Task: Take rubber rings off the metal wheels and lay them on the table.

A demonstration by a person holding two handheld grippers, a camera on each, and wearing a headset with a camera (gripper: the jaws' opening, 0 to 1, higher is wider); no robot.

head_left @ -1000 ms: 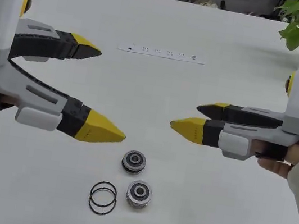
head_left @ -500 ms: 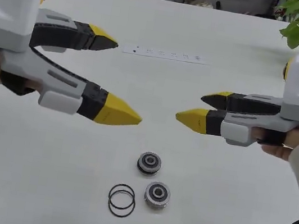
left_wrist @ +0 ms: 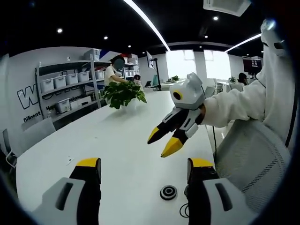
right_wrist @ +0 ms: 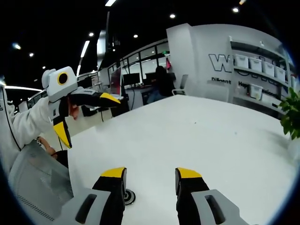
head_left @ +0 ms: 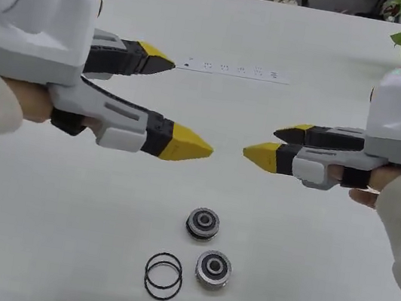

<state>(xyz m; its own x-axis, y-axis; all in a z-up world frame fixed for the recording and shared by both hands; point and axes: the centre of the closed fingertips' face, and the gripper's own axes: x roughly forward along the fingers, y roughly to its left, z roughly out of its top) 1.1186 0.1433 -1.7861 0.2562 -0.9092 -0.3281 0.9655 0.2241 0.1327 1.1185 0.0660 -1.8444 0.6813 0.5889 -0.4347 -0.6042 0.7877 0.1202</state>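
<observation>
In the head view, the left claw (head_left: 181, 105) hangs released with its jaws spread wide, one tip high toward 12 o'clock and the other low. The right claw (head_left: 269, 143) faces it tip to tip, its jaws parted only a little and holding nothing. Both hover above the tabletop (head_left: 309, 236). The far wheel (head_left: 203, 223) sits at 6 o'clock from the gap between them, with the near wheel (head_left: 213, 269) just beside it toward 5 o'clock. The loose rings (head_left: 163, 275) lie at 9 o'clock from the near wheel. Neither claw looks plainly nearer, so either would have to drop straight down. Both wheels lie flat with the hub hole facing up, and being round they have no long axis. The far wheel's rim looks darker, as if a ring may be on it.

In the left gripper view, a wheel (left_wrist: 168, 192) rests low between the claw's own open jaws, at 6 o'clock. The right claw (left_wrist: 161, 145) is above it.

In the right gripper view, a wheel (right_wrist: 130, 197) peeks out at 7 o'clock, beside the claw's own jaw. The left claw (right_wrist: 89, 117) gapes at 10 o'clock.
</observation>
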